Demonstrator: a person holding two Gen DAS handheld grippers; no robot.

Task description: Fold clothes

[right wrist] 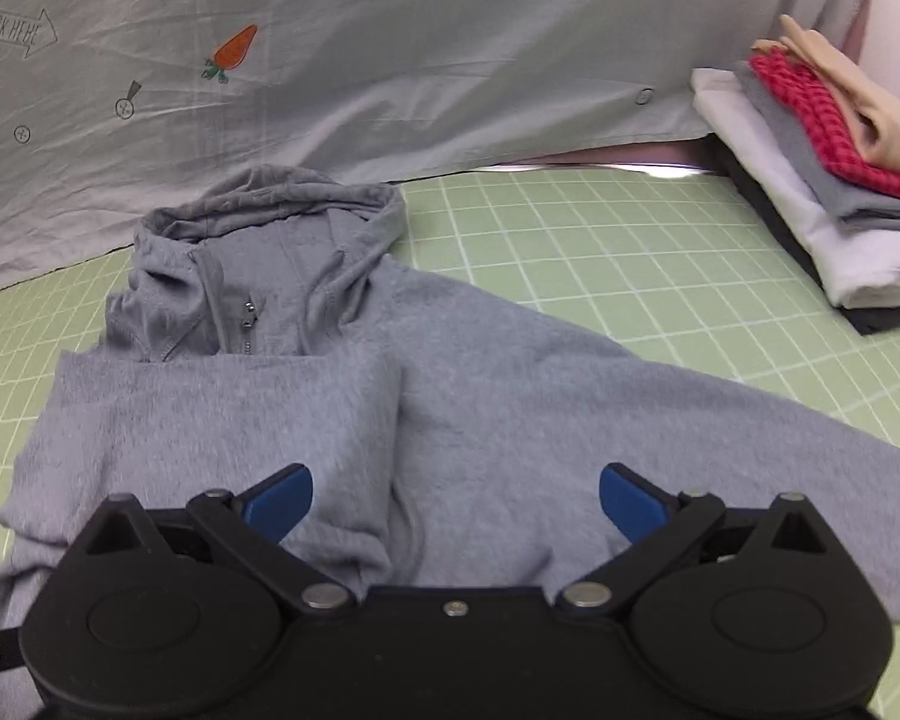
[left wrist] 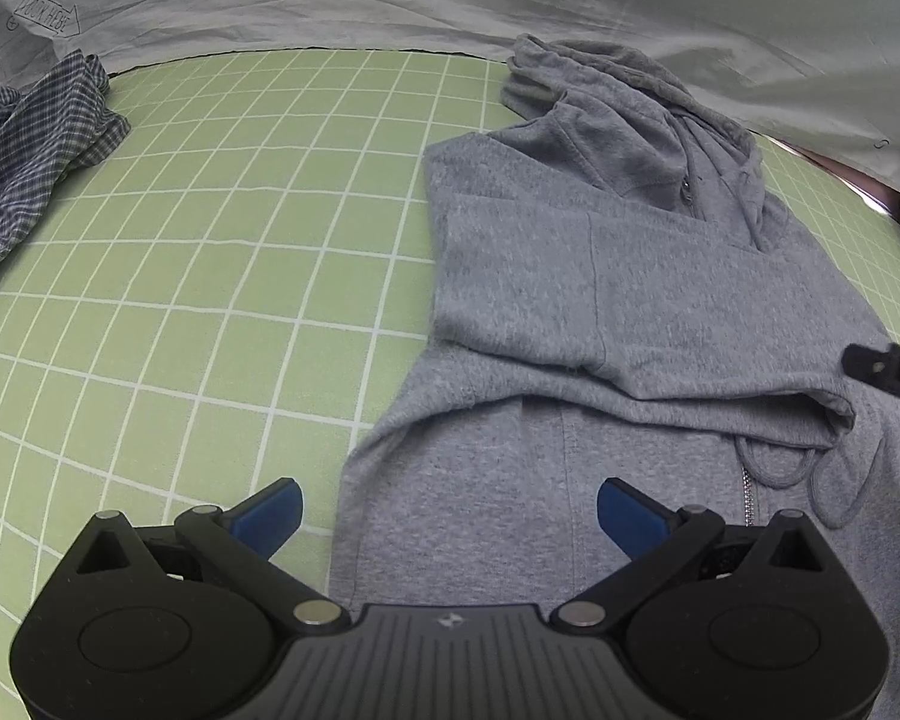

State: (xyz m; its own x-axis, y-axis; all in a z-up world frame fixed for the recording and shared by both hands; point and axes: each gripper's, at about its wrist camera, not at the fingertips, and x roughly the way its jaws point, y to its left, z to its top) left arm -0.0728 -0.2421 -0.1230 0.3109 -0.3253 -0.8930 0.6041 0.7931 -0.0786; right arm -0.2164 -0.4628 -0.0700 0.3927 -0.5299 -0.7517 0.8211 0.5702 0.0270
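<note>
A grey zip hoodie (left wrist: 630,312) lies face up on the green grid mat, hood at the far end. One sleeve is folded across its chest. In the right wrist view the hoodie (right wrist: 450,396) has its other sleeve (right wrist: 720,420) stretched out to the right. My left gripper (left wrist: 450,510) hovers open over the hoodie's lower left edge, nothing between its blue pads. My right gripper (right wrist: 456,498) is open above the folded sleeve and body, holding nothing. A bit of the right gripper (left wrist: 888,366) shows at the right edge of the left wrist view.
A crumpled blue plaid shirt (left wrist: 24,168) lies at the mat's far left. A stack of folded clothes (right wrist: 822,180), white, grey and red, sits at the far right. A pale sheet (right wrist: 390,60) with a carrot print hangs behind the green mat (left wrist: 210,276).
</note>
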